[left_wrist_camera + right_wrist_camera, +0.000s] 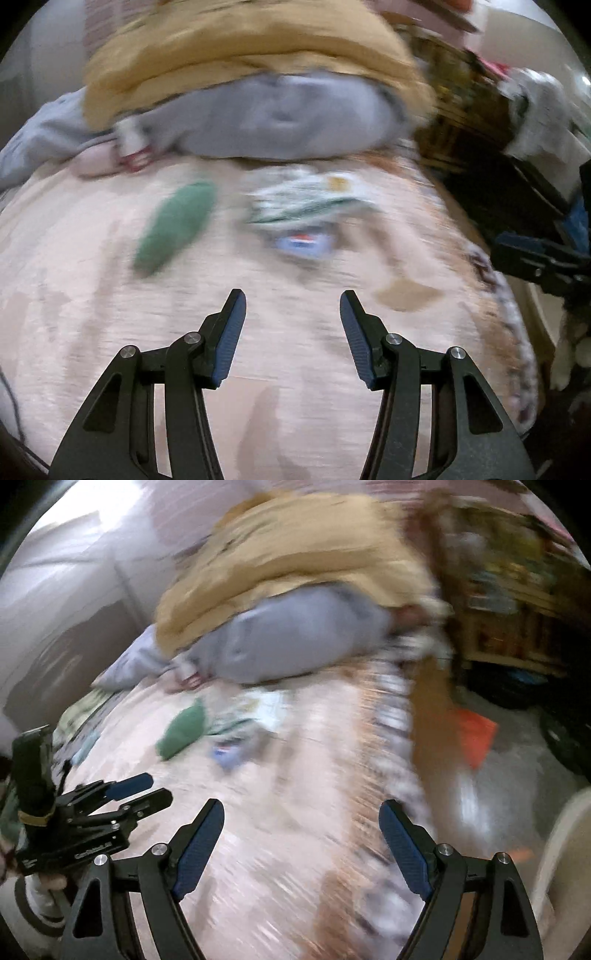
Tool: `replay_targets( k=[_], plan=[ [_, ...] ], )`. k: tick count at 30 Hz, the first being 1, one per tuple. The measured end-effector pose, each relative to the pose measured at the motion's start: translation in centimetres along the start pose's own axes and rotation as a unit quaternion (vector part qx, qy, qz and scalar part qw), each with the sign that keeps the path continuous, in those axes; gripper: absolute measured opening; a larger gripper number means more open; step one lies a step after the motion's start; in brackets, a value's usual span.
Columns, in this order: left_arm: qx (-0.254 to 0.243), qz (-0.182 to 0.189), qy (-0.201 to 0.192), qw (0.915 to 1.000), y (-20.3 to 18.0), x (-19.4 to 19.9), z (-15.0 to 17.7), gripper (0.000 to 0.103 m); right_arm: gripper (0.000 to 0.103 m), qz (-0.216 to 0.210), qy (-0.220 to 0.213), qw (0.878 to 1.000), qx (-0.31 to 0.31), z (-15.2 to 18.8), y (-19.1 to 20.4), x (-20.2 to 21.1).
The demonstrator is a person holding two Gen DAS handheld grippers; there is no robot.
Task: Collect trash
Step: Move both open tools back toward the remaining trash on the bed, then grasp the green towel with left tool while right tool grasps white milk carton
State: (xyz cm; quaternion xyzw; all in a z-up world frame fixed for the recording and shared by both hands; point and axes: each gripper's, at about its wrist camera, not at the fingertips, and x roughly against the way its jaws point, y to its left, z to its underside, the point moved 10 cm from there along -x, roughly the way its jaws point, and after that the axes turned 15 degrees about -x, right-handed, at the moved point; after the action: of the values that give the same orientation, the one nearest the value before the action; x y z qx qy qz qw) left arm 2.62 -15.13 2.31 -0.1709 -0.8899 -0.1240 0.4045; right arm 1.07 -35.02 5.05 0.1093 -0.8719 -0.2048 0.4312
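Observation:
Both views are smeared by motion. On a pink bedspread [92, 314] lie a green wrapper-like piece [173, 225] [181, 734], a crumpled white and green wrapper [306, 201] [255, 709] and a small blue, white and red wrapper [304, 242] [225, 755]. My left gripper [293, 295] hovers over the bedspread short of the blue wrapper, open with nothing between its fingers. My right gripper [301, 806] is open wider, also empty, well short of the trash. The left gripper [147, 790] shows at the left of the right wrist view; the right gripper's body [543, 258] pokes in at the right edge.
A grey pillow [288, 118] and a mustard blanket [240, 48] pile up at the bed's far end. Dark shelving with clutter [498, 602] stands to the right. An orange object [474, 734] lies on the grey floor beside the bed.

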Motion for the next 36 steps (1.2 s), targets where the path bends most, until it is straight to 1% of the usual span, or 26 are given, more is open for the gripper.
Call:
replay_targets(
  k=[1, 4, 5, 8, 10, 12, 13, 14, 15, 16, 18, 20, 21, 23, 24, 26, 28, 30, 31, 32, 33, 34, 36],
  plan=[
    [0.013, -0.009, 0.002, 0.9999, 2.0, -0.2, 0.3, 0.051, 0.084, -0.006, 0.007, 1.0, 0.015, -0.6, 1.4, -1.2],
    [0.042, -0.028, 0.006, 0.9987, 6.2, -0.6, 0.7, 0.051, 0.084, -0.013, 0.018, 0.998, 0.065, -2.6, 5.3, -4.7],
    [0.048, -0.029, 0.007, 0.9984, 7.2, -0.8, 0.6, 0.051, 0.084, -0.017, 0.022, 0.996, 0.084, -3.5, 6.8, -6.1],
    [0.067, -0.035, 0.013, 0.997, 10.3, -1.5, 0.6, 0.051, 0.084, -0.021, 0.026, 0.992, 0.12, -5.7, 9.2, -9.0],
    [0.077, -0.042, 0.016, 0.996, 11.8, -1.8, 0.6, 0.051, 0.084, -0.017, 0.031, 0.988, 0.151, -6.9, 10.3, -11.2],
    [0.085, -0.043, 0.02, 0.9953, 12.8, -2.2, 0.7, 0.051, 0.084, -0.004, 0.054, 0.985, 0.164, -7.6, 10.5, -14.3],
    [0.087, -0.042, 0.02, 0.9951, 13.3, -2.5, 0.6, 0.051, 0.084, 0.007, 0.069, 0.984, 0.163, -7.7, 9.9, -15.6],
    [0.089, -0.041, 0.02, 0.995, 13.7, -2.6, 0.7, 0.051, 0.083, 0.015, 0.085, 0.983, 0.159, -7.6, 9.4, -16.7],
    [0.09, -0.04, 0.017, 0.995, 14.1, -2.8, 0.6, 0.052, 0.08, 0.012, 0.109, 0.983, 0.148, -6.9, 8.9, -17.6],
    [0.091, -0.038, 0.015, 0.995, 14.3, -3.0, 0.4, 0.052, 0.078, -0.002, 0.129, 0.982, 0.139, -6.0, 8.9, -17.7],
    [0.096, -0.029, 0.011, 0.9949, 14.8, -3.8, -0.2, 0.056, 0.077, -0.037, 0.167, 0.975, 0.138, -3.2, 9.4, -17.0],
    [0.098, -0.015, 0.006, 0.9951, 14.8, -4.6, -0.8, 0.056, 0.077, -0.056, 0.192, 0.969, 0.148, -0.4, 9.8, -15.6],
    [0.093, -0.007, 0.001, 0.9956, 14.6, -5.1, -1.4, 0.057, 0.077, -0.067, 0.196, 0.967, 0.149, 0.8, 10.1, -14.7],
    [0.079, 0.003, -0.003, 0.9968, 14.0, -5.8, -2.3, 0.061, 0.077, -0.064, 0.183, 0.971, 0.141, 1.7, 9.9, -13.4],
    [0.065, 0.006, -0.005, 0.9978, 13.6, -6.3, -2.9, 0.062, 0.077, -0.053, 0.168, 0.974, 0.139, 1.8, 9.6, -12.8],
    [0.036, 0.011, -0.001, 0.9993, 12.8, -7.5, -3.8, 0.064, 0.078, -0.045, 0.137, 0.98, 0.134, 1.4, 9.6, -11.5],
    [0.011, 0.005, 0.01, 0.9999, 12.4, -9.0, -4.4, 0.064, 0.078, -0.044, 0.111, 0.986, 0.12, 1.1, 9.7, -10.4],
    [-0.005, -0.003, 0.025, 0.9997, 12.3, -10.5, -4.4, 0.064, 0.078, -0.046, 0.099, 0.988, 0.108, 1.2, 9.8, -9.7],
    [-0.006, -0.002, 0.035, 0.9994, 12.4, -11.1, -4.2, 0.061, 0.078, -0.041, 0.097, 0.989, 0.107, 1.3, 10.0, -9.8],
    [0.0, 0.006, 0.041, 0.9991, 12.3, -11.5, -4.0, 0.042, 0.078, -0.036, 0.096, 0.989, 0.108, 1.5, 10.1, -9.9],
    [0.016, 0.027, 0.045, 0.9985, 12.3, -11.6, -3.7, 0.037, 0.078, -0.032, 0.096, 0.989, 0.107, 1.7, 10.4, -10.0],
    [0.03, 0.034, 0.048, 0.9978, 12.4, -11.3, -3.4, 0.035, 0.078, -0.029, 0.098, 0.989, 0.106, 1.9, 10.9, -10.3],
    [0.039, 0.038, 0.043, 0.9976, 12.6, -10.2, -2.7, 0.033, 0.078, -0.018, 0.093, 0.99, 0.105, 1.8, 11.6, -10.8]
  ],
)
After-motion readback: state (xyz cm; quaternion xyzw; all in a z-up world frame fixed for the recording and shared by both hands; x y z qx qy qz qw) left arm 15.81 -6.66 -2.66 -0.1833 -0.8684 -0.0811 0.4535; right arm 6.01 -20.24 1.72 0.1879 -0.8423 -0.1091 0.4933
